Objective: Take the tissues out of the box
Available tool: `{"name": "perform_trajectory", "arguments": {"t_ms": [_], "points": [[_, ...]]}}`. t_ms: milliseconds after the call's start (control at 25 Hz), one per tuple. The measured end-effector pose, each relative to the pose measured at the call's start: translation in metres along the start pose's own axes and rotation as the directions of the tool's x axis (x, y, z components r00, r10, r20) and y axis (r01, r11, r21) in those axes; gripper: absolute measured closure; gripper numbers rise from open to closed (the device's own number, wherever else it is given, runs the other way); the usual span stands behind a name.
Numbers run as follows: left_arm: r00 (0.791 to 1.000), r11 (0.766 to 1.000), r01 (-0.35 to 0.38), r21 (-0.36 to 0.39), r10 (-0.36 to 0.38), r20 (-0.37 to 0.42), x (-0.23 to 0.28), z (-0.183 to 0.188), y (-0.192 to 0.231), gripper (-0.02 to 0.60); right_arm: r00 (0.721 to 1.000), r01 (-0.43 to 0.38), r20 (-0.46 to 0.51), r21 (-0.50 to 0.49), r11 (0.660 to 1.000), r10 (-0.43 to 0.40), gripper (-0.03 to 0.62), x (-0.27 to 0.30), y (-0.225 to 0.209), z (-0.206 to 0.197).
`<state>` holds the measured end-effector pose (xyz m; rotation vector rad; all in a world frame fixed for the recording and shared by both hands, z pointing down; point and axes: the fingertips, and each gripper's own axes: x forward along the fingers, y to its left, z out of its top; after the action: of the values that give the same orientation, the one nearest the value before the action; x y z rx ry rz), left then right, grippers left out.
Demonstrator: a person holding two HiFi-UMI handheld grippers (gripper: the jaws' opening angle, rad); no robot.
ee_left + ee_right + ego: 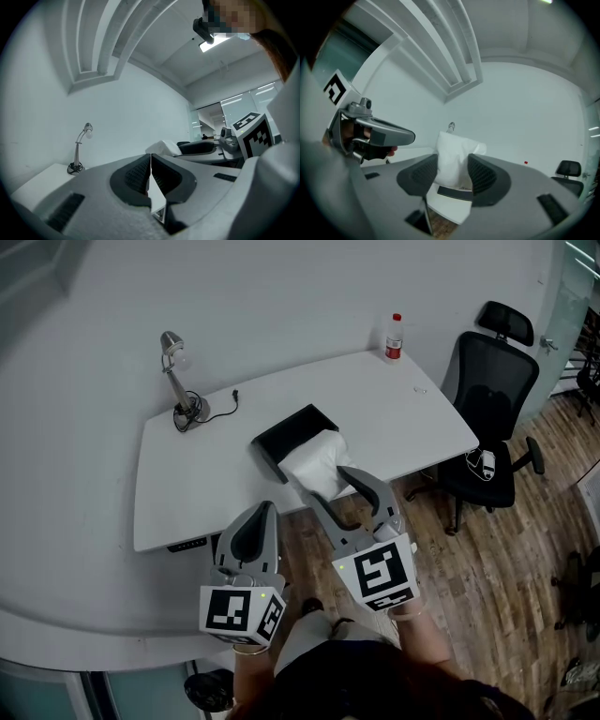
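Note:
A black tissue box [292, 430] lies on the white desk [187, 484], with a thick white wad of tissues [319, 460] sticking out of it toward the desk's front edge. My right gripper [326, 482] is open, level, at that front edge, its two fingers pointing at the wad's near end. In the right gripper view the tissues [453, 159] show in the gap between the pads above the box [451, 192]; I see no pad pressing on them. My left gripper [265, 510] is shut on nothing, just left of the right one, before the desk.
A desk lamp [176, 381] with a coiled cord stands at the desk's back left. At the back right corner stands a red-capped bottle [395, 337]. A black office chair [487, 427] is to the desk's right on the wooden floor [506, 559].

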<state>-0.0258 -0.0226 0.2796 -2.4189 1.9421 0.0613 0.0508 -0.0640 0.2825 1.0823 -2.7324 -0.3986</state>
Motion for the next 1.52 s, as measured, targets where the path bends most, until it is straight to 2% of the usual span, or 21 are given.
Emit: {"name": "perform_trajectory", "arguments": {"t_ms": [400,920,1520], "points": [[1.0,1.0,-0.017,0.0,0.017,0.001,-0.015,0.0,-0.009,0.555,0.999,0.006,0.034,0.0,1.0,-0.006,0.378,-0.032,0.004,0.011],[0.999,1.0,0.005,0.01,-0.006,0.045,-0.033,0.004,-0.041,0.555,0.996,0.024,0.083,0.0,1.0,-0.024,0.379,-0.069,0.009,0.009],[1.0,1.0,0.009,0.023,-0.009,0.022,-0.037,-0.011,-0.059,0.555,0.996,0.028,0.084,0.015,0.999,-0.03,0.379,-0.089,0.007,-0.006]]}}
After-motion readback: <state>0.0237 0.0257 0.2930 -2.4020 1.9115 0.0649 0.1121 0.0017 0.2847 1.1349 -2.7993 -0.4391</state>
